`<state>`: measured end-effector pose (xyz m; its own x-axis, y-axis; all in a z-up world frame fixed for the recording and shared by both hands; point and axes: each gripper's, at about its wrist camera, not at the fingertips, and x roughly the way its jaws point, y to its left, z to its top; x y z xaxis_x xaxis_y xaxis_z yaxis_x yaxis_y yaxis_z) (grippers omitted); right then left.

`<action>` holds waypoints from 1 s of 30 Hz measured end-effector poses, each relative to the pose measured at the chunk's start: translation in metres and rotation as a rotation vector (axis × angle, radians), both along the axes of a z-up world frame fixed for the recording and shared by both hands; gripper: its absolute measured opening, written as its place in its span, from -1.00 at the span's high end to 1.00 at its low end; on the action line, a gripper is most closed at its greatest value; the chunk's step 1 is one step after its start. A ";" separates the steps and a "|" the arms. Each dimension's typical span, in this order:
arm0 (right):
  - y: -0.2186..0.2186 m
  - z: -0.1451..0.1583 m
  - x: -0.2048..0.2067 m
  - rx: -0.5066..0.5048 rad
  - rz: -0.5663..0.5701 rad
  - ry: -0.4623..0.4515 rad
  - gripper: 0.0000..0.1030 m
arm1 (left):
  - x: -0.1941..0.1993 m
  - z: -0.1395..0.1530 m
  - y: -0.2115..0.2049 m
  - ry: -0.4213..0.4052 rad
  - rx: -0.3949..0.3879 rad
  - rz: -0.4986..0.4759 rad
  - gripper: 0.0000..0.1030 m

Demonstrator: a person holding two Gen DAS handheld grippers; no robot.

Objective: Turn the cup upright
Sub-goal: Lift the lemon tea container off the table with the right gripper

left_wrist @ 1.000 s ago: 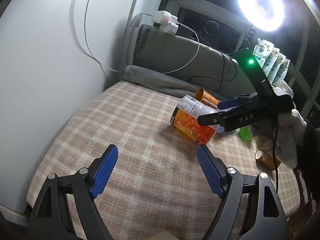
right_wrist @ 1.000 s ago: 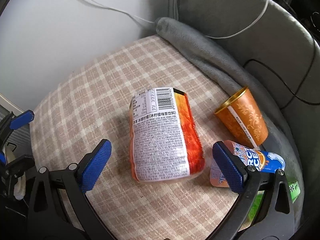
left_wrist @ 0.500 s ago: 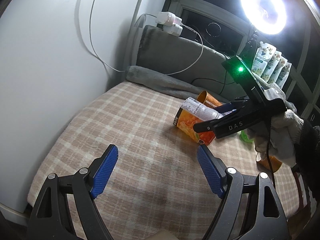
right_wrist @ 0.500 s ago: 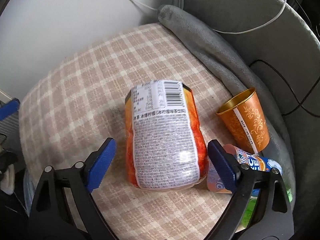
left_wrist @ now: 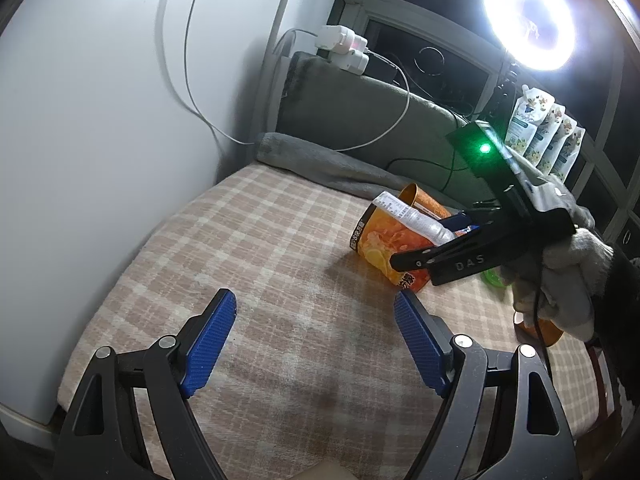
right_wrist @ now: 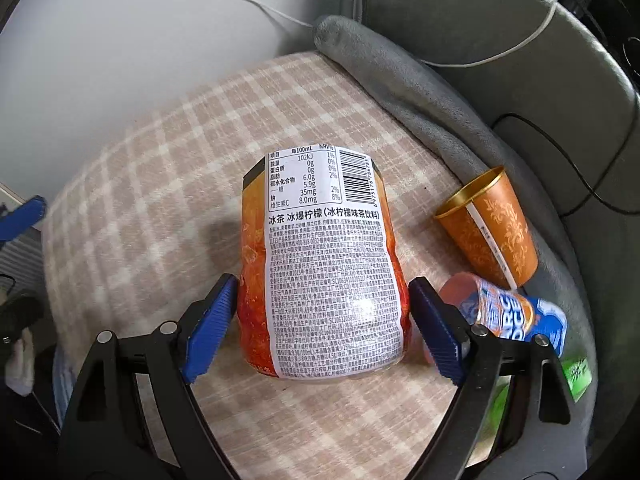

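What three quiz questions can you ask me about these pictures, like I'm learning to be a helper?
1. True or false: the big orange cup is standing upright on the checked cloth.
2. Pick one: what sits between the fingers of the right hand-held gripper? A) the big orange cup B) a banana C) a spoon
3. Fill the gap: the left hand-held gripper holds nothing, and its jaws are wide ____.

Key: 1 false, it lies on its side; 2 A; 3 open.
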<state>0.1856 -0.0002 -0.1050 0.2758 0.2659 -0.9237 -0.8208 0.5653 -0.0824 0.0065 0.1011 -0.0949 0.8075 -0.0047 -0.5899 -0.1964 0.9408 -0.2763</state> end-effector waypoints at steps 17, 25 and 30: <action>-0.131 0.012 -0.042 0.335 -0.434 0.212 -0.71 | 0.008 0.004 -0.034 -0.003 0.008 -0.119 -0.58; -0.172 -0.022 -0.043 0.426 -0.607 0.354 -0.72 | 0.025 0.003 -0.061 0.034 -0.025 -0.220 -0.58; -0.183 -0.030 -0.041 0.445 -0.642 0.384 -0.73 | 0.035 0.001 -0.073 0.061 -0.038 -0.253 -0.58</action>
<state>0.1451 -0.1827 -0.1347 0.1870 0.5247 -0.8305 -0.2583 0.8419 0.4737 0.0410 0.0285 -0.0938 0.7408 -0.2254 -0.6328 0.0269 0.9512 -0.3074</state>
